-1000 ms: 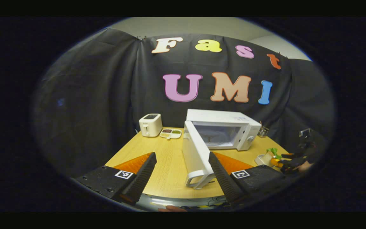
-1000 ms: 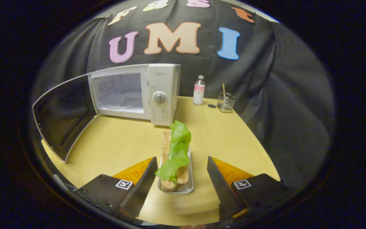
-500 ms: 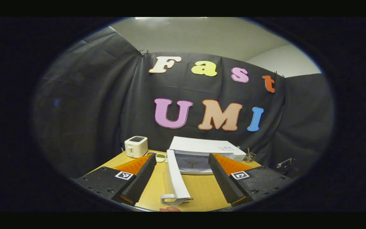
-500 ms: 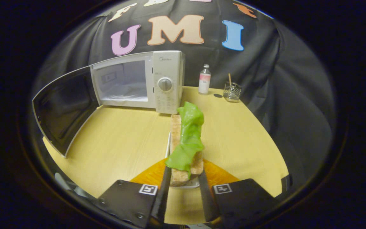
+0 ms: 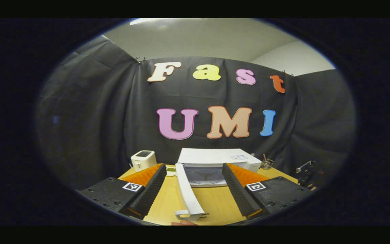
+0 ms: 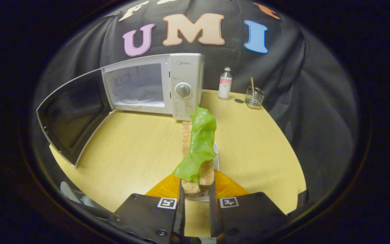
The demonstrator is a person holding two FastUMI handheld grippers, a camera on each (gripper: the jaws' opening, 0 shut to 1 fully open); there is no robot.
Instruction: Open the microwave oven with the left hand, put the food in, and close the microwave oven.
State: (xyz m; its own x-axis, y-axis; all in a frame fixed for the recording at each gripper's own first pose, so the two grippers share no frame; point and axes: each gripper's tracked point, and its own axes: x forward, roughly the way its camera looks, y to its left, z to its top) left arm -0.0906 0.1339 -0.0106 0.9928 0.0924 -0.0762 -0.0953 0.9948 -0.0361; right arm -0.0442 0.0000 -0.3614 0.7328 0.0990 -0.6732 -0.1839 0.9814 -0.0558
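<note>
Right gripper view: the right gripper (image 6: 195,203) has its jaws clenched on the near end of the tray (image 6: 216,154) carrying the food (image 6: 198,145), over the desk (image 6: 130,149). The microwave oven (image 6: 154,86) stands ahead and left with its door (image 6: 71,117) swung wide. Carry the tray level, swing left, and enter the cavity squarely, clear of the door edge.

Left gripper view: the left gripper (image 5: 193,189) holds nothing, jaws released, with the door handle (image 5: 186,214) low between them. This view adds the turntable seen head-on and a toaster (image 5: 143,160) at the far left.

walls: black cloth (image 5: 90,112) | ceiling: pale (image 5: 208,37) | table: light wood (image 6: 127,152)
</note>
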